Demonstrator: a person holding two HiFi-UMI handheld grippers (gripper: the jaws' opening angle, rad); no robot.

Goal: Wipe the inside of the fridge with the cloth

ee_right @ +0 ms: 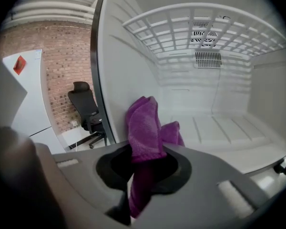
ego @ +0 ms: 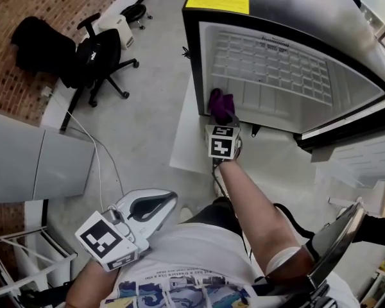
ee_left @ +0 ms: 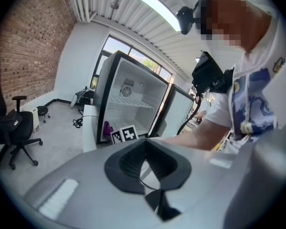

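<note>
A purple terry cloth at the open white fridge, front-left corner of its floor.
The right claw is clamped on the cloth; the left claw, jaws together and empty, is well apart from the fridge.

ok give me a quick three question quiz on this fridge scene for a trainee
1. True or false: the right tongs are shut on the purple terry cloth.
2. Pick one. The left tongs are: A) holding a yellow sponge; B) empty and held away from the open black fridge with the white interior; C) pushed deep inside that fridge.
3. Fill in: seen facing the fridge, the cloth is at the front of the compartment, beside its ___ inner wall.

Key: 1 true; 2 B; 3 left.
</note>
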